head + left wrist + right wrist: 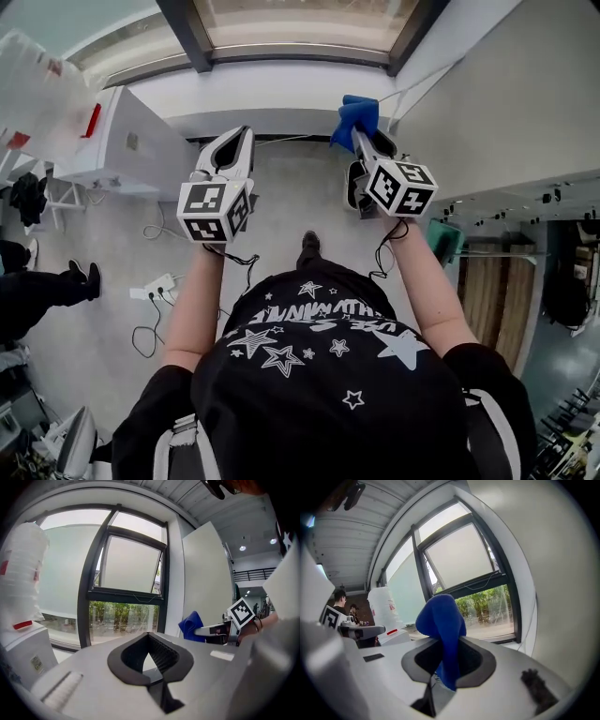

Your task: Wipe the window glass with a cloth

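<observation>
The window glass (300, 19) sits in a dark frame straight ahead, also seen in the left gripper view (131, 564) and the right gripper view (461, 559). My right gripper (363, 139) is shut on a blue cloth (356, 114), which bunches up above its jaws (440, 618) and hangs down between them. That gripper is held up short of the glass, above the white sill (281, 94). My left gripper (240, 141) is level with it on the left, shut, with nothing in its jaws (151, 654). The cloth (191, 625) shows at the right of the left gripper view.
A white cabinet (122, 141) stands at the left under the window, with a white wrapped bundle (21, 573) on it. A white wall panel (506, 103) closes the right side. A power strip with cables (155, 286) lies on the floor. Another person's legs (47, 281) are at far left.
</observation>
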The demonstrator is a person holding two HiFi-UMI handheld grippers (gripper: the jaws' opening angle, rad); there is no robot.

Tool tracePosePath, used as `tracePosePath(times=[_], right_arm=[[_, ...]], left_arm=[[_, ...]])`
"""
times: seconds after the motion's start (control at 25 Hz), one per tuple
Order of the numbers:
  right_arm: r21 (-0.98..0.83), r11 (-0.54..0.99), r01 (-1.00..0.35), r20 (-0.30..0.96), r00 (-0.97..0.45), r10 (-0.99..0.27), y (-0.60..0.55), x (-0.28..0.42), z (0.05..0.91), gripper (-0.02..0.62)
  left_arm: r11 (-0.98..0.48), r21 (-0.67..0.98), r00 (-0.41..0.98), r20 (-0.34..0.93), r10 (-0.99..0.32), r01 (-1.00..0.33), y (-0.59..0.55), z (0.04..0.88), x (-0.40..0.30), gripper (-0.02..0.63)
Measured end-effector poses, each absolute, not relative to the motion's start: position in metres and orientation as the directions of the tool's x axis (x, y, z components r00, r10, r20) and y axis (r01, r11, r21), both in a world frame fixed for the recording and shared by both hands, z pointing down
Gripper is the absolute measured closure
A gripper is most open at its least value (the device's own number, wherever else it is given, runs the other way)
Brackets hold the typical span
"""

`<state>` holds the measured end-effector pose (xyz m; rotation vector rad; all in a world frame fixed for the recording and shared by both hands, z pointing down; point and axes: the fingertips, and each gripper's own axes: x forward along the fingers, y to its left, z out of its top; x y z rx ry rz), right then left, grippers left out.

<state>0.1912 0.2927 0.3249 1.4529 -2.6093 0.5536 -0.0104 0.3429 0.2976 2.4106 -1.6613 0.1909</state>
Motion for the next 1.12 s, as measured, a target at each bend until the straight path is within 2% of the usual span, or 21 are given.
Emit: tracePosePath(times=[0.44,0.84,1.12], right_arm=[[-0.322,0.501,-0.803,0.244,-0.582,-0.776,0.220,0.218,0.335,0.522],[-0.325,0.542,-0.775,0.261,-0.624,-0.736,0.187,0.184,0.345,0.522],[-0.308,0.477,-0.823,0.287,-0.558,-0.778,0.140,0.185,0.354,0.522]], left_arm=[[-0.295,0.077,0.305,0.253,-0.918,-0.952,0.285,0.305,0.020,0.597],[-0.227,0.075,0.239,0.249,-0.939,-0.971,0.257,0.307,-0.023,0.597],[-0.259,0.105,0.278,0.250,-0.928,-0.960,0.201,0.322,-0.041,0.597]])
